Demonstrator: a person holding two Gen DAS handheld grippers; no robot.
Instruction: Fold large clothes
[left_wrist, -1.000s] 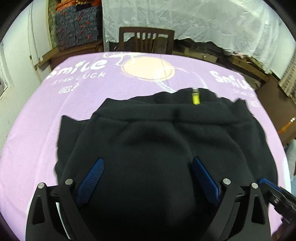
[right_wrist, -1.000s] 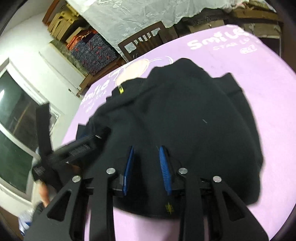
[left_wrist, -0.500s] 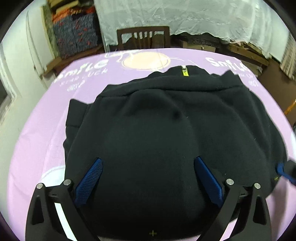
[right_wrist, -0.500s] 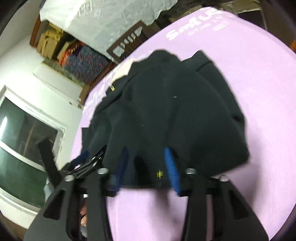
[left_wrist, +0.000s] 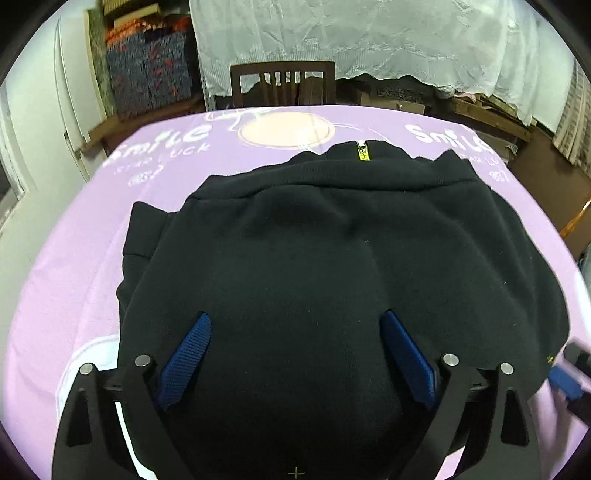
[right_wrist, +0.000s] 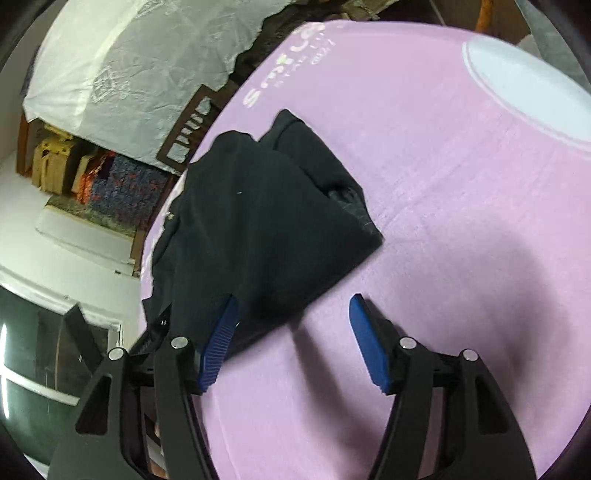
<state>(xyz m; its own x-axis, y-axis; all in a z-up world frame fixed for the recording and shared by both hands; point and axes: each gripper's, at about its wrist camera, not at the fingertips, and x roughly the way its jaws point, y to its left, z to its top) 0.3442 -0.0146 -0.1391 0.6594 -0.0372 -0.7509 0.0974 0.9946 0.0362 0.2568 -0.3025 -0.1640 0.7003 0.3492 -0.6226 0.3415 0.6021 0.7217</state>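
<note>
Your black garment (left_wrist: 332, 266) lies folded in a thick bundle on the worktop (left_wrist: 74, 258), which is covered by a lilac cloth (right_wrist: 461, 221) printed with white lettering and a pale round motif. In the left wrist view the bundle fills the middle of the cloth: a ribbed band runs across its far side, a yellow-green zipper tab (left_wrist: 362, 151) shows at the far edge, and a lower layer sticks out at the left side. In the right wrist view the same garment (right_wrist: 266, 221) sits to the left of centre, with one corner pointing out over bare cloth.

Your left tongs (left_wrist: 295, 358) stand wide apart, their blue pads (left_wrist: 186, 358) spread to either side of the near part of the bundle; nothing is pinched between them, and you cannot tell from this view whether the pads touch the fabric. Your right tongs (right_wrist: 291, 343) are likewise spread open and hold nothing: the left pad (right_wrist: 218, 343) overlaps the near edge of the garment, the other pad hangs over bare lilac cloth. A blurred blue tip of the right tongs (left_wrist: 565, 380) shows at the lower right of the left wrist view, just beside the garment's corner.

Beyond the worktop stands a dark wooden chair (left_wrist: 282, 83), with a white lace sheet (left_wrist: 369, 40) draped behind it and patterned boxes (left_wrist: 147, 74) stacked at the left.
</note>
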